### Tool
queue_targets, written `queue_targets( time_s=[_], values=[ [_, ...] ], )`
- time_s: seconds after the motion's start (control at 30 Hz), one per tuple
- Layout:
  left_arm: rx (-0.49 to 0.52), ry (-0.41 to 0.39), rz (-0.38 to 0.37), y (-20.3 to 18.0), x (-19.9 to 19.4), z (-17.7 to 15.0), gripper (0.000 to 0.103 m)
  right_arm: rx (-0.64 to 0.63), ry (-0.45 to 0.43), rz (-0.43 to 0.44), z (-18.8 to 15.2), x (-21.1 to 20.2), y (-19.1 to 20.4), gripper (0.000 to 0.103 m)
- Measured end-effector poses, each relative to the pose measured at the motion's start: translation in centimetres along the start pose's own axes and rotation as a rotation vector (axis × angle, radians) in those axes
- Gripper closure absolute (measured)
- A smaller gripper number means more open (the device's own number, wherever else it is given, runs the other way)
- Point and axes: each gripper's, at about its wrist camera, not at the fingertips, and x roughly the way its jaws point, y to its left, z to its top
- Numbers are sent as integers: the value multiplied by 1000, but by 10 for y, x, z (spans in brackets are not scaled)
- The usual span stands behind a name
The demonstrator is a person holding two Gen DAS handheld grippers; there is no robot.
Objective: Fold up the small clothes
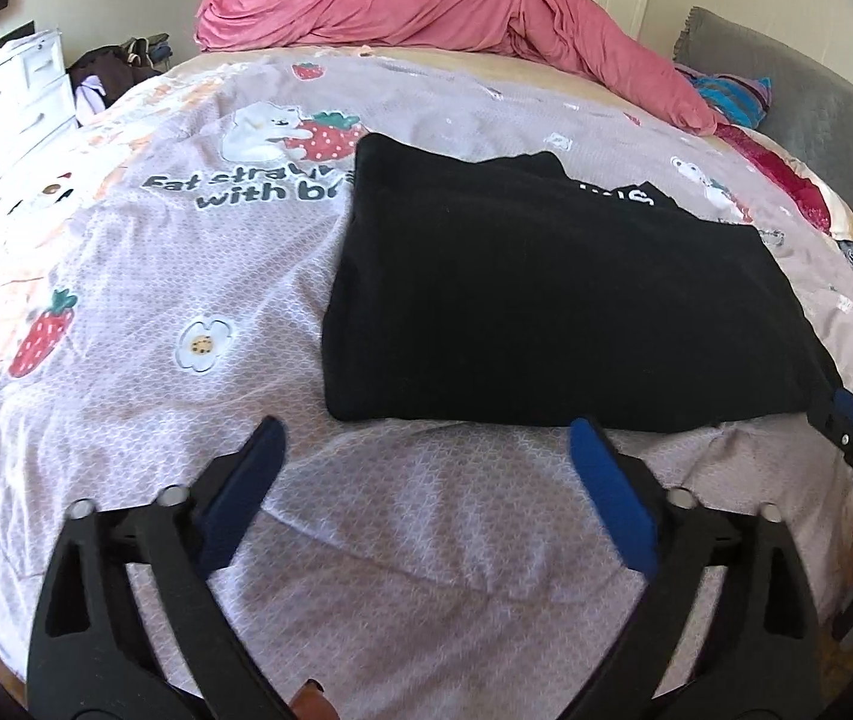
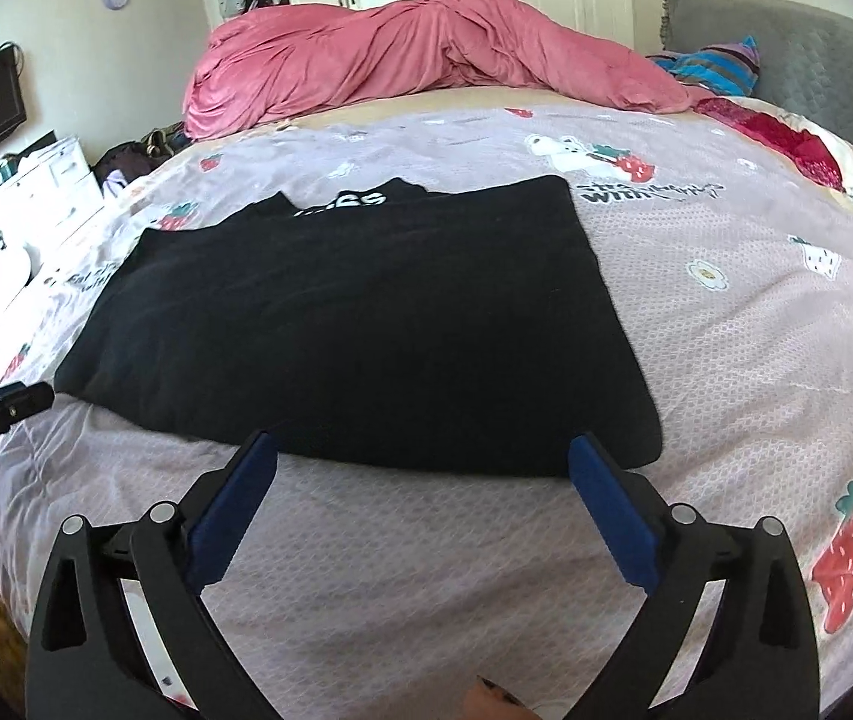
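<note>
right now your left claw [image 1: 426,438] hangs wide open and empty over the bedsheet [image 1: 126,276], its blue pads [image 1: 612,498] just short of the near edge of the black garment [image 1: 546,312]. that garment is your landmark: it lies flat and already folded over on the bed, its long axis running left to right across both views, white lettering peeking out at its far edge. the left claw sits off the garment's near-left stretch. moving right, your right claw [image 2: 423,456] is also spread wide with nothing between its pads, its tips close to the near edge toward the garment's right corner. both claws look about equally near, so the next fold probably means pinching that near edge at two spots and carrying it away from you.
</note>
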Motion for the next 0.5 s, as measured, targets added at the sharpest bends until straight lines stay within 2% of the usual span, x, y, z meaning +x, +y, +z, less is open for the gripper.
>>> queue_targets(
  time_s=[0.27, 0.5],
  values=[
    [-52, -9, 33, 23, -7, 2, 9, -114, 2, 26, 1, -2, 38, 4],
    [-102, -28, 94, 56, -8, 13, 9, -250, 10, 73, 8, 8, 93, 4]
  ],
)
